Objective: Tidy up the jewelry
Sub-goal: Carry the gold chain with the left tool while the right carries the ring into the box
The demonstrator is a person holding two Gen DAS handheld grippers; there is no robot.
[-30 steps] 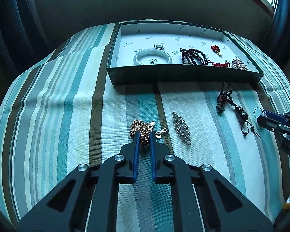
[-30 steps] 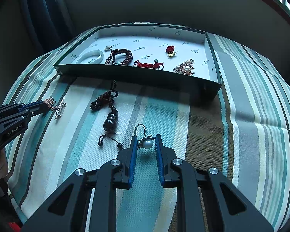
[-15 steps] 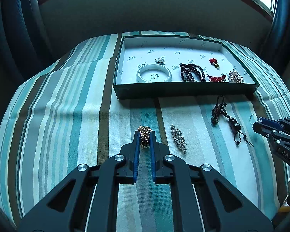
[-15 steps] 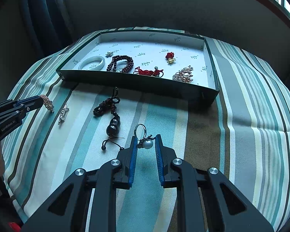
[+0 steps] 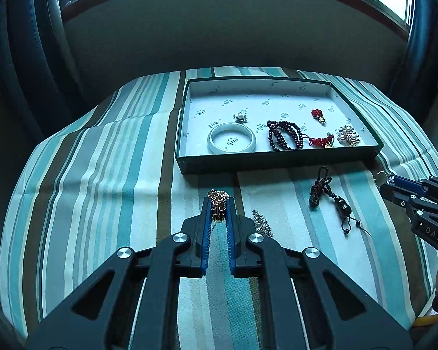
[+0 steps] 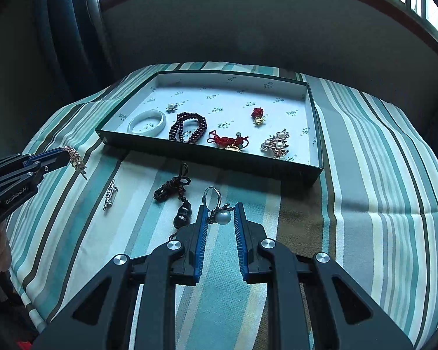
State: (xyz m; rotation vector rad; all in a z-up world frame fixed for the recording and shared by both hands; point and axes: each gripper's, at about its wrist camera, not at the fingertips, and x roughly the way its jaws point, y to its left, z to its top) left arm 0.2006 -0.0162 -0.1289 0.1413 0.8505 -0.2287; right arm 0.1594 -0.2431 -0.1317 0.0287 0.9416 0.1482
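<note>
My left gripper is shut on a gold chain and holds it above the striped cloth, short of the dark green tray. My right gripper is shut on a pearl ring, also lifted, in front of the tray. The tray holds a white bangle, dark bead bracelet, red knot charms, a pearl brooch and a small flower pin. On the cloth lie a crystal clip and a dark corded pendant.
The table is covered by a teal, white and brown striped cloth that drops off at the rounded edges. A dark wall and curtains stand behind the tray. The right gripper shows at the right edge of the left wrist view.
Both grippers have risen and drawn back from the cloth with their loads. The gold chain has left the cloth and now hangs bunched in the left jaws.
</note>
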